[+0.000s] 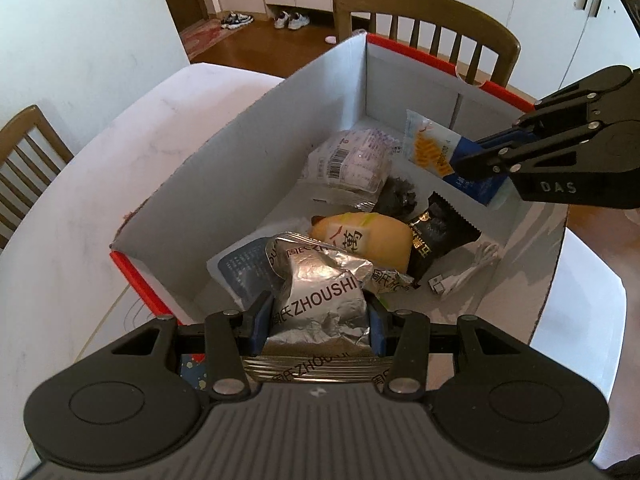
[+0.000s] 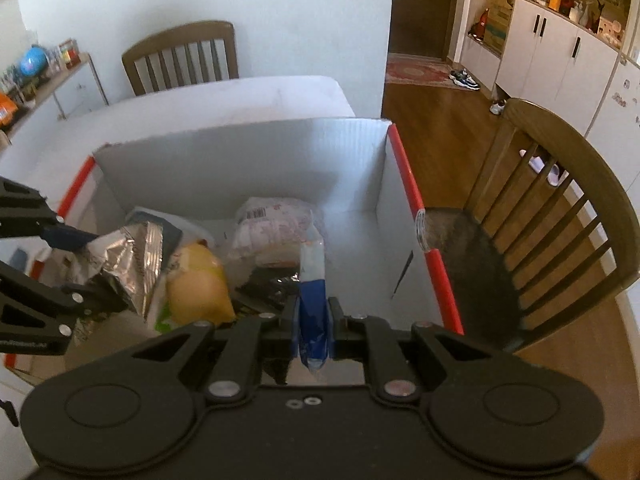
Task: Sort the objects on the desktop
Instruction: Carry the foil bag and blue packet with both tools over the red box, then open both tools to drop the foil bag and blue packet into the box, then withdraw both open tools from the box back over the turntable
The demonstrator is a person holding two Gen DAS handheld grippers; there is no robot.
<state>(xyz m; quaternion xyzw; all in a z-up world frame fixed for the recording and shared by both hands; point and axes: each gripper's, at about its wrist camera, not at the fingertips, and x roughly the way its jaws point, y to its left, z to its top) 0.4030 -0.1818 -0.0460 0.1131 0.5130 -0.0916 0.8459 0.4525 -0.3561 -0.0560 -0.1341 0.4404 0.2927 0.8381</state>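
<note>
Evidently the open cardboard box [image 1: 248, 132] on the white table [image 1: 80, 184] serves as the collecting bin, so both grippers hang over it with their loads, above a bread roll [image 1: 360, 240], a black snack packet [image 1: 440, 232] and a coiled white cable [image 1: 472, 268] already inside. Left gripper [image 1: 318, 320] is clamped on a silver foil packet [image 1: 320, 300] near the box's near wall, while right gripper [image 2: 313, 320] pinches a thin blue-and-white sachet [image 2: 312, 292] between closed jaws. Bare floor toward the right wall [image 2: 400, 220] looks like the freest drop spot, though the tall walls and red rim [image 2: 420, 208] crowd any sideways exit.

The silver foil packet [image 1: 320, 300] reads "ZHOUSHI", and the right gripper [image 1: 460, 164] carries the letters "DAS" on its body.
</note>
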